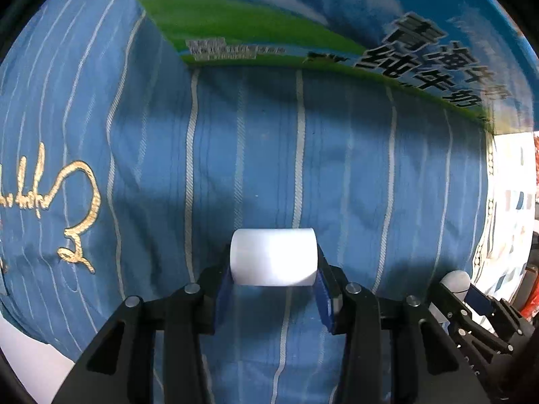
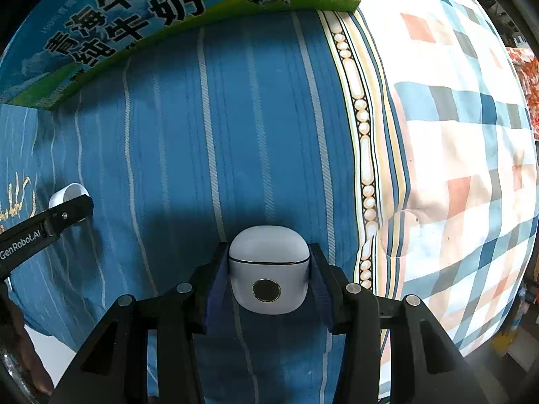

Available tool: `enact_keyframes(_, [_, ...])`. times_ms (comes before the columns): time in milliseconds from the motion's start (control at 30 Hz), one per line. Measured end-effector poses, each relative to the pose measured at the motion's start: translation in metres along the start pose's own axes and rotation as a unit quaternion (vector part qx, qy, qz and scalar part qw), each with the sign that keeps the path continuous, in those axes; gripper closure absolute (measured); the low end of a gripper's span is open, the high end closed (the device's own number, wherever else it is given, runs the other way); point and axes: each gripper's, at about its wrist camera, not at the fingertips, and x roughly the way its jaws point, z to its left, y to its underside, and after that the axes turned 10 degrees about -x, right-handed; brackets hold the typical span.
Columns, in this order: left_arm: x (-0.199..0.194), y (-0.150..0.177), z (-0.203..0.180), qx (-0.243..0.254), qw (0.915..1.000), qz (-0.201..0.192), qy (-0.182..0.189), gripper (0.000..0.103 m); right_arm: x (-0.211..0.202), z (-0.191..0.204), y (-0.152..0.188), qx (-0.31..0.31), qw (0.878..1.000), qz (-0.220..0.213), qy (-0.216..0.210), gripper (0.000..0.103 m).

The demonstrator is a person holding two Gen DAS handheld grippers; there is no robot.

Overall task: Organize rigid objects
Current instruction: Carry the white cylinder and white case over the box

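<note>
Gripping firmly on both sides now: the left gripper (image 1: 273,277) has its 2 blue pads closed against the flat ends of a white cylinder (image 1: 273,256), which lies crosswise between them, and the right gripper (image 2: 268,277) is clamped on the sides of a white rounded case (image 2: 268,269) with a dark round button facing the camera. Both loads hang just above the blue striped cloth (image 1: 269,155), with the milk carton box (image 2: 111,27) lying ahead at the far edge. The right gripper's view shows the left gripper (image 2: 72,208) off to its left with the cylinder (image 2: 67,193) at its tip, so the 2 tools sit side by side, well apart.

To do this step well, I'd say keep the squeeze even; the cylinder is smooth and could roll out if the pads slacken. Level wrists matter too. Both tools point forward and slightly down along the cloth, roughly parallel. The checked quilt (image 2: 454,134) lies to the right.
</note>
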Motion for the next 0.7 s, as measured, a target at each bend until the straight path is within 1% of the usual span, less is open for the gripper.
enact_keyframes(67, [-0.013, 0.007, -0.006, 0.007, 0.9999, -0.014, 0.001, 0.064, -0.009, 0.002, 0.002, -0.001, 1.0, -0.005, -0.006, 0.054])
enact_keyframes(167, [-0.036, 0.019, -0.015, 0.015, 0.9994, -0.028, 0.014, 0.064, -0.027, -0.001, 0.003, -0.002, 1.0, -0.018, -0.016, 0.054])
enact_keyframes(267, [-0.067, 0.032, -0.023, 0.028, 0.9977, -0.057, 0.023, 0.064, -0.051, -0.004, 0.004, -0.009, 0.999, -0.036, -0.02, 0.054])
enact_keyframes(367, [-0.101, 0.043, -0.031, 0.041, 0.9947, -0.088, 0.033, 0.064, -0.083, -0.008, 0.006, -0.016, 0.998, -0.06, -0.023, 0.054])
enact_keyframes(533, [-0.153, 0.051, -0.035, 0.053, 0.9889, -0.129, 0.052, 0.064, -0.143, -0.011, 0.012, -0.026, 0.994, -0.102, -0.036, 0.054])
enact_keyframes(600, [-0.169, 0.052, -0.037, 0.057, 0.9867, -0.141, 0.057, 0.064, -0.166, -0.008, 0.013, -0.03, 0.992, -0.118, -0.04, 0.054])
enact_keyframes(700, [-0.186, 0.053, -0.036, 0.065, 0.9835, -0.157, 0.061, 0.064, -0.188, 0.001, 0.02, -0.04, 0.989, -0.135, -0.047, 0.054])
